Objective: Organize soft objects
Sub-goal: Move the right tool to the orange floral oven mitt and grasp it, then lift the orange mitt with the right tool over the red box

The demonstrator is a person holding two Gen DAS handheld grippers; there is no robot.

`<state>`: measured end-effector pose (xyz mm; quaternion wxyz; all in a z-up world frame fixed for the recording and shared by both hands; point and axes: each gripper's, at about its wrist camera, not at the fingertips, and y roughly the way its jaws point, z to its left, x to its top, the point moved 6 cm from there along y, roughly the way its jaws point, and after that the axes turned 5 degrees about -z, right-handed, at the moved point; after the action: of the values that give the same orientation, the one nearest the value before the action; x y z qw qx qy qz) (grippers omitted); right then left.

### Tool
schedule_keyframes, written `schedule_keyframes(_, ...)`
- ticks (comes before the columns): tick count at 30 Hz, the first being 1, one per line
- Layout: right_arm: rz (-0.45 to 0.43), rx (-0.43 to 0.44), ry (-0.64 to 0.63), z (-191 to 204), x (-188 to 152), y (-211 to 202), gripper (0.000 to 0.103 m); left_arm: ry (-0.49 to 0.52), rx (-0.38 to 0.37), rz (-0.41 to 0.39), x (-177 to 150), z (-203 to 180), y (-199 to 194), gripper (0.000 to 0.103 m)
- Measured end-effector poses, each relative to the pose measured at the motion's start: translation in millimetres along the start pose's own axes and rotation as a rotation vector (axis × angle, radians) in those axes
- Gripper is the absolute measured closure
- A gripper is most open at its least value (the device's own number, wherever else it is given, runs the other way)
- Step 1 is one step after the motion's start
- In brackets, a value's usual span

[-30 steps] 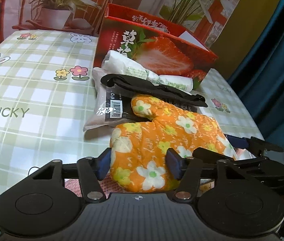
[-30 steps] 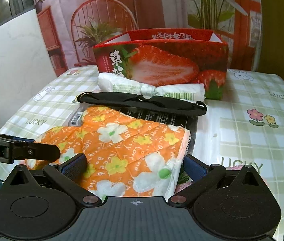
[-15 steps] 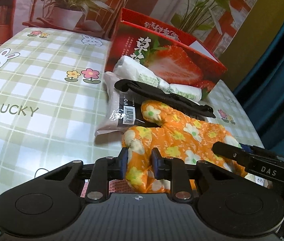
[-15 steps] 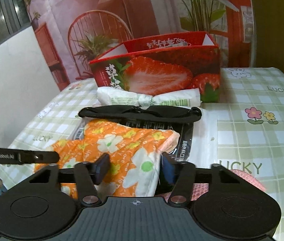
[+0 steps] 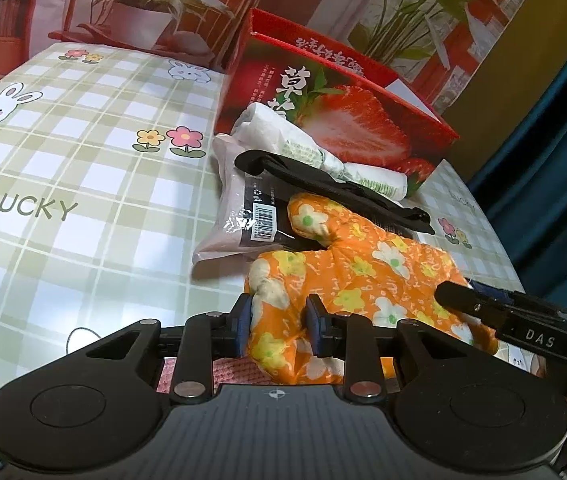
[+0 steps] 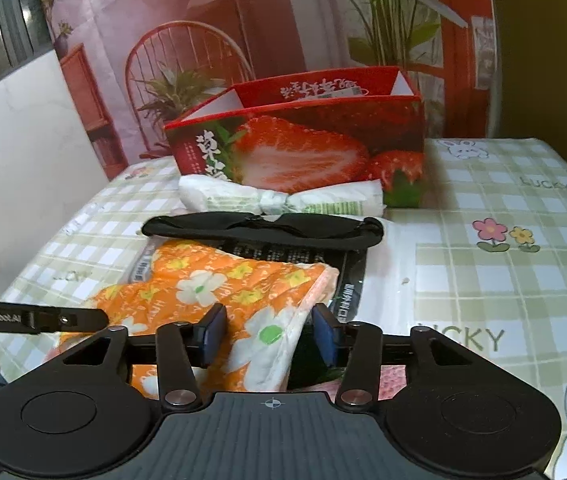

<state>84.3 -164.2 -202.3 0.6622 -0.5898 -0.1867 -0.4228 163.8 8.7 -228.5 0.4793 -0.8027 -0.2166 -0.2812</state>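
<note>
Mitt [image 5: 363, 276] between tool [image 5: 279, 324] pads

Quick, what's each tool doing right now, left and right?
Left tool: closed on the orange flowered mitt.
Right tool: closed on the same mitt's cuff end.

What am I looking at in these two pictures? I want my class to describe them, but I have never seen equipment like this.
There is no robot here: a person holds a two-finger gripper in each hand, and each picture comes from a camera on one gripper, looking along its fingers. In the left view, the left gripper pinches one end of an orange flowered oven mitt. In the right view, the right gripper closes on the mitt's cuff end. Behind the mitt on the checked tablecloth lie a black strap, a white wrapped bundle and a red strawberry box. A flat plastic packet lies underneath.
</note>
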Motion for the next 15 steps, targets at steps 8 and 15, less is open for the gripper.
schedule_keyframes(8, -0.008, -0.001, -0.018, -0.1, 0.7, 0.2, 0.075, 0.055, 0.007, -0.045, 3.9, -7.1, -7.0, 0.085)
schedule_keyframes(15, -0.024, 0.03, -0.024, 1.8, 1.1, -5.3, 0.089, 0.065, -0.009, -0.079, 6.9, -7.6, -13.3, 0.088)
